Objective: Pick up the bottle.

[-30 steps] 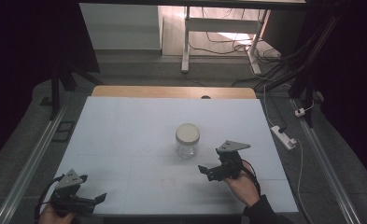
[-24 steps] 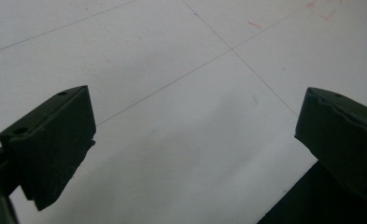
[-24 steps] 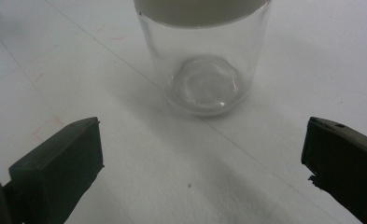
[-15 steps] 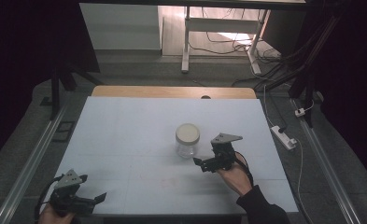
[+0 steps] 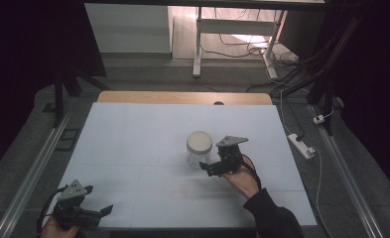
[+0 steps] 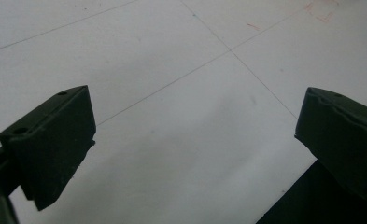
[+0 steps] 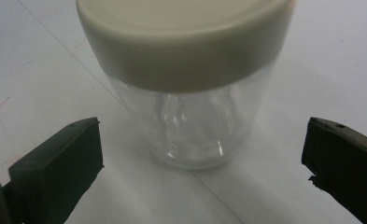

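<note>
Lab-like recording space, white table point(image 5: 133, 148) between rails point(image 5: 29, 171), dark curtains point(image 5: 29, 39), loose floor cables point(image 5: 242, 42)

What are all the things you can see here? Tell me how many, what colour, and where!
Table: one, white top with a wooden far edge, centre of the high view.
Jar: one, clear glass, upright mid-table.
Lid: one, cream, on the jar.
Power strip: one, white, on the floor right of the table.
Left gripper: one, black, open, near-left table corner.
Right gripper: one, black, open, beside the jar, facing it.
Hand: one, holding the right gripper.
</note>
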Available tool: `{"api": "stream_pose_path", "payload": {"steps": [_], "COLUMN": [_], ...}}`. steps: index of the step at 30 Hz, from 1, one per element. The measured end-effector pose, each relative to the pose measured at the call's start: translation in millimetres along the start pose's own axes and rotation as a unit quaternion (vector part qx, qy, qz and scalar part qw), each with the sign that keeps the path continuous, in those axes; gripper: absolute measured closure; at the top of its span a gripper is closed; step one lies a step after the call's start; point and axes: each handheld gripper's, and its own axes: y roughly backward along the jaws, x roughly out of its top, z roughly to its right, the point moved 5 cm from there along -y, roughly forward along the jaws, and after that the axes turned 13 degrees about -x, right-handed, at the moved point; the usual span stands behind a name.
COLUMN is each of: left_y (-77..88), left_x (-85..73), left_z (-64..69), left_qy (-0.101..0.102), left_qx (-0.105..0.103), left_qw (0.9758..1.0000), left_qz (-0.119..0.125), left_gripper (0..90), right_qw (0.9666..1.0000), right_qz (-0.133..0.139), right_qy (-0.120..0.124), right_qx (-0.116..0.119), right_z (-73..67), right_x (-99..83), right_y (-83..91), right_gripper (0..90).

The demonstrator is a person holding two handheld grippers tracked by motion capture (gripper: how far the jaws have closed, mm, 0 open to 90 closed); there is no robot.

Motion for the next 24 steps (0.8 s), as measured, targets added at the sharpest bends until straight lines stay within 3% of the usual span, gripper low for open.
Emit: {"api": "stream_pose_path", "payload": {"steps": [7, 24], "left_y": [-0.1, -0.5], "left_x": [-0.1, 0.0], "left_z": [0.0, 0.1], "left_qy": [0.0, 0.0], "left_qx": [-0.002, -0.006], "left_qw": [1.0, 1.0], "left_qz": [0.0, -0.001], "left_gripper": [0.0, 0.0], "right_qw": [0.9998, 0.9991], "right_qz": [0.002, 0.013], "right_qy": [0.021, 0.041], "right_qx": [0.004, 0.002], "right_z": [-6.7, -13.5], "right_x": [5.2, 11.6], "right_y": [-13.8, -36.3], "right_gripper": [0.0, 0.5]}}
